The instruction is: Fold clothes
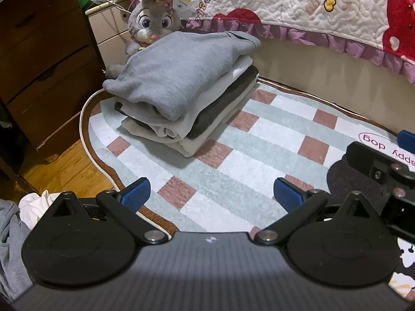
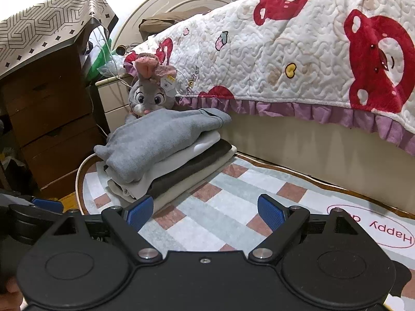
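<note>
Bedroom floor setup, with a checked rug [image 1: 233, 140] laid out right beside the bed [image 2: 298, 140] and its quilted cover [image 2: 298, 51] hanging over the side. Looks like most of the folding is done already: there's a neat stack of folded clothes [image 1: 181, 103] sitting on the far end of the rug, grey sweater [image 1: 179, 70] on top, pale and dark layers under it, with a plush bunny [image 1: 153, 18] peeking over from behind.

Left gripper [image 1: 211, 194] and right gripper [image 2: 206, 212] both hover low over bare rug, jaws spread wide, nothing in either one. So I'd say we're between garments.

What's left? Down at the left gripper's corner, off the rug on the wood floor [image 1: 67, 163], there's a bunched white cloth [image 1: 36, 204] and something grey [image 1: 10, 246] next to it. Probably more laundry waiting, but that edge of the view is too cramped to be sure. If so, next up is dragging one onto the open rug.
</note>
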Demonstrator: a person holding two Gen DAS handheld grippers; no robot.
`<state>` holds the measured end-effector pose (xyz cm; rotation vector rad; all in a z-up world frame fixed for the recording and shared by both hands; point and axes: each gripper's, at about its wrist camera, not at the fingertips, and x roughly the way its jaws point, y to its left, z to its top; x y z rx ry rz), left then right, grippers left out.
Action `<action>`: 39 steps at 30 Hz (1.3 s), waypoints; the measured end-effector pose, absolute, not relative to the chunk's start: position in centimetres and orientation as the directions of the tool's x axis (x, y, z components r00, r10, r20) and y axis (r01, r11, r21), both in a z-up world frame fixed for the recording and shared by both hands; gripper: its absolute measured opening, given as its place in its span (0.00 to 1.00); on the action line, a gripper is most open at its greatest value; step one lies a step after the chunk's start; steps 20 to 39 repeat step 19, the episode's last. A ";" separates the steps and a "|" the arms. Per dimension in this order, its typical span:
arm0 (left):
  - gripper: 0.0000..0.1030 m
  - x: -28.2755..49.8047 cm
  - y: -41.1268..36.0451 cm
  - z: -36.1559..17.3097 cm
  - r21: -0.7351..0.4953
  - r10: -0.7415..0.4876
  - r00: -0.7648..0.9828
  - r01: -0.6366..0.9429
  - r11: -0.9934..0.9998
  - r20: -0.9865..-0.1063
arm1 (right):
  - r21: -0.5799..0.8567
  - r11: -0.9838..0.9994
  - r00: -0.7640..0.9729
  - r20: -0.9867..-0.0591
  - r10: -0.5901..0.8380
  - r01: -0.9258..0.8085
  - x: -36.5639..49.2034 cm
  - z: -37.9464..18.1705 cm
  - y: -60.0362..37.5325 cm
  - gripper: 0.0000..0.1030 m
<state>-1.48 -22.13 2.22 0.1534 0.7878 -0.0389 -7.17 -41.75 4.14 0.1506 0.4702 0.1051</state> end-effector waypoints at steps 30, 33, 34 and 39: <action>1.00 -1.6 -21.9 2.1 0.127 0.017 0.696 0.107 0.986 -0.717 | 0.195 0.979 0.873 -0.468 0.139 -0.051 -6.9 3.4 -42.0 0.88; 1.00 -1.6 -21.9 2.1 0.127 0.017 0.696 0.107 0.986 -0.717 | 0.195 0.979 0.873 -0.468 0.139 -0.051 -6.9 3.4 -42.0 0.88; 1.00 -1.6 -21.9 2.1 0.127 0.017 0.696 0.107 0.986 -0.717 | 0.195 0.979 0.873 -0.468 0.139 -0.051 -6.9 3.4 -42.0 0.88; 1.00 -1.6 -21.9 2.1 0.127 0.017 0.696 0.107 0.986 -0.717 | 0.195 0.979 0.873 -0.468 0.139 -0.051 -6.9 3.4 -42.0 0.88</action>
